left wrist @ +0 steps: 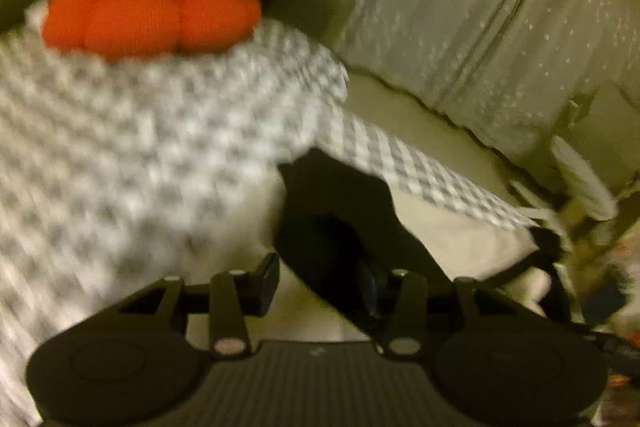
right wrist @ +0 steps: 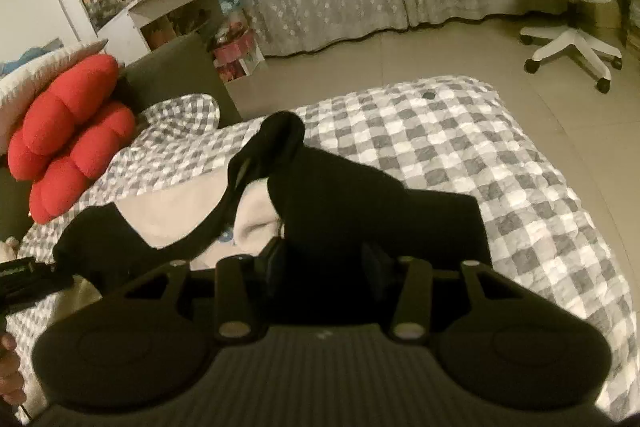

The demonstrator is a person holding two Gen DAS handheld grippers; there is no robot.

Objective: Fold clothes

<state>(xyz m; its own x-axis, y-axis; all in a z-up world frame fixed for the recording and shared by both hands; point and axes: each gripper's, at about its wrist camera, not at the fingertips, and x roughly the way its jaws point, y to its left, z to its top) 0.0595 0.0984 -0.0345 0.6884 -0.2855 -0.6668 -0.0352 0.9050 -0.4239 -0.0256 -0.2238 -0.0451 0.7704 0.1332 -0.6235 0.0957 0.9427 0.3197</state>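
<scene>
The right gripper [right wrist: 320, 253] has its jaws standing apart with a bunched fold of the black garment [right wrist: 360, 195] lying between them; whether the pads press the cloth cannot be told, so this reads as a release or a regrip, not a firm hold. The left gripper [left wrist: 320, 279] also has its jaws apart, with the edge of the black garment [left wrist: 340, 211] close by the right finger, though the blur hides any contact. The garment lies crumpled over a cream cloth [right wrist: 176, 215] on the checked blanket [right wrist: 460, 155], near the red cushion [right wrist: 68, 131]. It looks like an early stage: the piece is not yet spread flat. Next, each gripper probably needs a clean pinch on an edge or corner, so the cloth can be pulled out flat.
</scene>
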